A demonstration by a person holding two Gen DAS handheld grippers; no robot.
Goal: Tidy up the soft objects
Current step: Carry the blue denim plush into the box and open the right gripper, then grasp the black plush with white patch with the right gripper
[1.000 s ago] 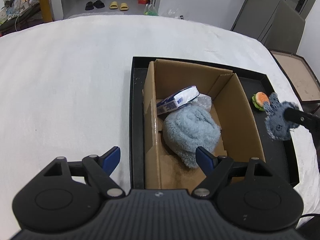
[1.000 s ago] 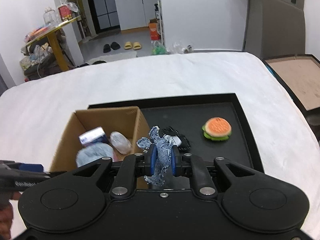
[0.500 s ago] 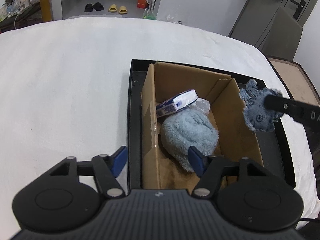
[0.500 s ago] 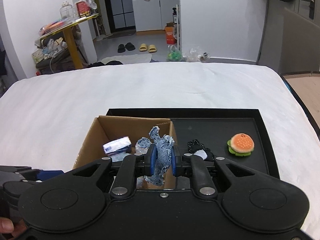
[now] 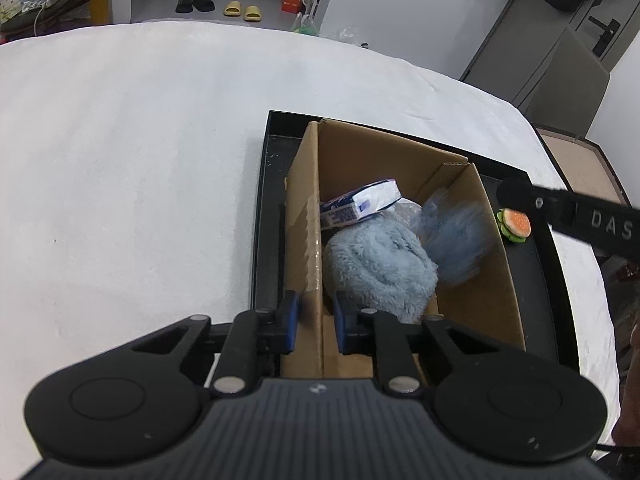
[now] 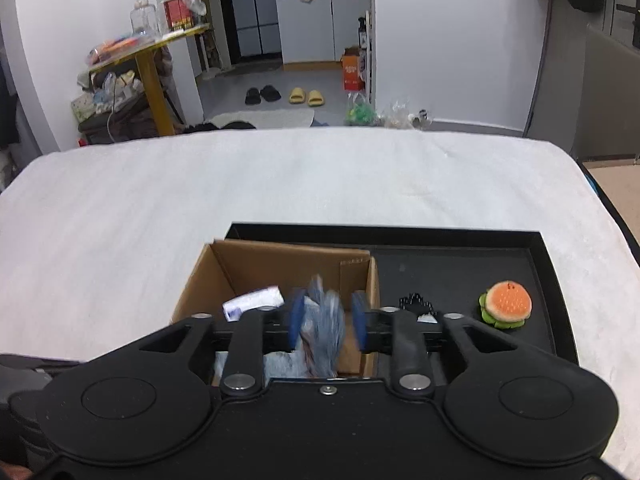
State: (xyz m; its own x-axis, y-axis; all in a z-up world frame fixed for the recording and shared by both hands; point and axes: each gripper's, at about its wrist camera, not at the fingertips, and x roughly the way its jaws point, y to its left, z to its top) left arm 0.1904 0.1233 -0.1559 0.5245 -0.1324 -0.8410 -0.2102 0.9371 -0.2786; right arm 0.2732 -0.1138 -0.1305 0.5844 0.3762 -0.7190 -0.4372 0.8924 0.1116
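Each tool has a matte black body with two round raised discs and a ribbed centre panel. The left tool [image 5: 314,320] and the right tool [image 6: 327,322] carry blue pads on black linkage arms with silver screws. Beside the cardboard box [image 5: 492,280], one black arm shows white letters "DAS".

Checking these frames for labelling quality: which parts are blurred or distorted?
Left wrist view: the denim piece over the cardboard box is motion-smeared; fisheye bends the tray. Right wrist view: the denim piece between the right tool's fingers is blurred; the burger toy is sharp.
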